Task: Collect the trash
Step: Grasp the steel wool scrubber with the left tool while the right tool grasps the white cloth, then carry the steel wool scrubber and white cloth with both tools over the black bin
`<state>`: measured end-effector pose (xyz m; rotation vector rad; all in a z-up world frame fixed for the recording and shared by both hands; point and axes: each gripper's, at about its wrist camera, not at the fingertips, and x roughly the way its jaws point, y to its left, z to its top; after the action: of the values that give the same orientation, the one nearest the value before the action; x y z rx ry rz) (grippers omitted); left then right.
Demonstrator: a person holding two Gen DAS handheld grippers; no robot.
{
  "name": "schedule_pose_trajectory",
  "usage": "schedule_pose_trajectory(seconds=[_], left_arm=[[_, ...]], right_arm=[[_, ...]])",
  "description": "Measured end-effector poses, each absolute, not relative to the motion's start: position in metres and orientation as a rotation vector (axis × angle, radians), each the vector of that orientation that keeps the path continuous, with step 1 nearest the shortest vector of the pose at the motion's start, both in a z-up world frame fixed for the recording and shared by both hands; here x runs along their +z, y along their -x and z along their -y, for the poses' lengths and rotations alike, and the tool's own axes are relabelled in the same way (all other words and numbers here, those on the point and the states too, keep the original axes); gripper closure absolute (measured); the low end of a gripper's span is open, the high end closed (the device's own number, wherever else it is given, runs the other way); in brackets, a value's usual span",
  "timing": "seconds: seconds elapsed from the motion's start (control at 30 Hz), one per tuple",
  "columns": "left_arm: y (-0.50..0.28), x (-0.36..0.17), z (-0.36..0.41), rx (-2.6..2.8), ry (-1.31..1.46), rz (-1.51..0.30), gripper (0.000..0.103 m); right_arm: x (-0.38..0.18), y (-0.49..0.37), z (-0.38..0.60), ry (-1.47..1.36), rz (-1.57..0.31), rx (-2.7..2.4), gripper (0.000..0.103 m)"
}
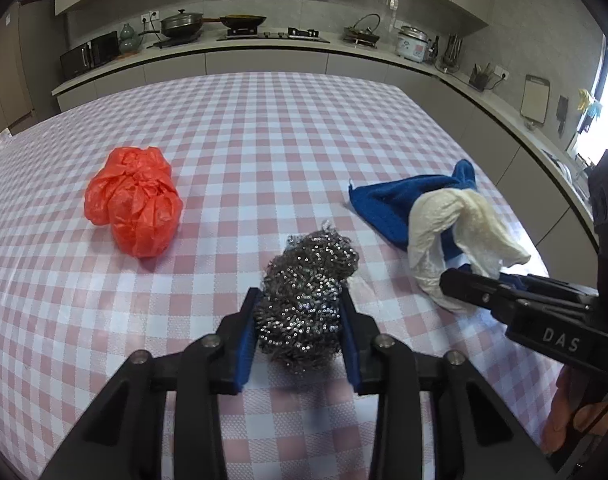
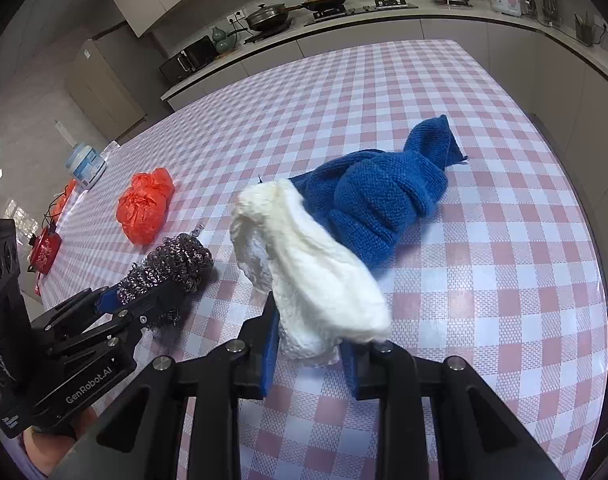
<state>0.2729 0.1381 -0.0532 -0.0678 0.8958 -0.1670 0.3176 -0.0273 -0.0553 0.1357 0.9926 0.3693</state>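
Note:
My left gripper is shut on a steel wool scrubber just above the checked tablecloth; it also shows in the right wrist view. My right gripper is shut on a crumpled white paper towel, which drapes over a blue knitted cloth. In the left wrist view the paper towel and the blue cloth lie at the right, with the right gripper beside them. A tied orange plastic bag sits on the table to the left.
A white and blue container and a red device with cables stand near the table's left edge. The kitchen counter with pans, a stove and a rice cooker runs behind the table.

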Motion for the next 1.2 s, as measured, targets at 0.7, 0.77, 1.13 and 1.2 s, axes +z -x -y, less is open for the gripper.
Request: schedule_pose_trajectory(seconds=[0.7, 0.77, 1.13, 1.2], left_arm=[[-0.251, -0.019, -0.109, -0.188, 0.120, -0.824, 0.067], [-0.249, -0.015, -0.099, -0.202, 0.116, -0.815, 0.067], [-0.246, -0.001, -0.025, -0.319, 0.079, -0.802, 0.067], [-0.245, 0.000, -0.010, -0.341, 0.073, -0.802, 0.067]], right_arm=[[-0.023, -0.285, 0.074, -0.160, -0.908, 0.376, 0.097], [-0.018, -0.281, 0.086, -0.167, -0.896, 0.364, 0.097], [0.001, -0.256, 0.164, -0.218, -0.846, 0.253, 0.097], [0.002, -0.250, 0.181, -0.227, -0.840, 0.224, 0.097]])
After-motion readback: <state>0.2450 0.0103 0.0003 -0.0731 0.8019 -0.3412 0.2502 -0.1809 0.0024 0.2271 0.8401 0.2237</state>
